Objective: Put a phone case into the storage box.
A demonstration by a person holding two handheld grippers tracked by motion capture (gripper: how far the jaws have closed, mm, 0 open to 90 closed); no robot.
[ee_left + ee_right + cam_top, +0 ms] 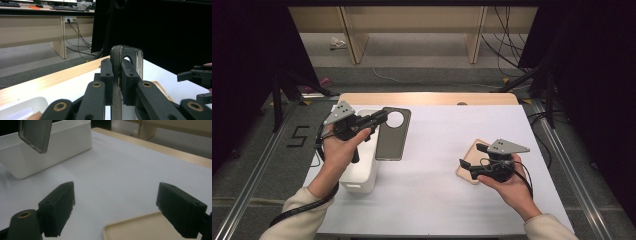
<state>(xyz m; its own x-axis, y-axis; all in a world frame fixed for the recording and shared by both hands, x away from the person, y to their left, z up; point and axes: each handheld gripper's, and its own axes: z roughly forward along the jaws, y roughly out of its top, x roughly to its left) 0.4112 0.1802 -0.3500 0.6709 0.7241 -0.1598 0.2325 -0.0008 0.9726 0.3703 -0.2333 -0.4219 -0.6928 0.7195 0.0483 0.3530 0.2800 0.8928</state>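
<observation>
**Phone case lifted, not yet set down**

Left gripper [379, 118] has its jaws clamped on the dark translucent phone case with the round camera cut-out [392, 134], pinching one edge; in the left gripper view the case [125, 65] stands on edge between the two black pads [128, 83], gripped tight. The case sits at the left of the table, held in the air just right of the white rectangular plastic bin [359, 175]. In the right gripper view it hangs clear of the bin's rim [47, 143], touching nothing but the pads.

Right gripper [472, 157] is at the right near side, jaws spread wide and empty, over the near-left corner of the flat beige rounded tray [468, 162]. Its own view shows the tray corner [132, 228] bare between the open jaws.

Progress, judged from the layout: pick-up done, the case is secured and raised. Left to do: carry and placement. Likely target is the tray on the right, maybe through a handover to the waiting right gripper, but the bin could equally be the goal; hard to tell. The white table cover [437, 150] between bin and tray has nothing lying in the path.
</observation>
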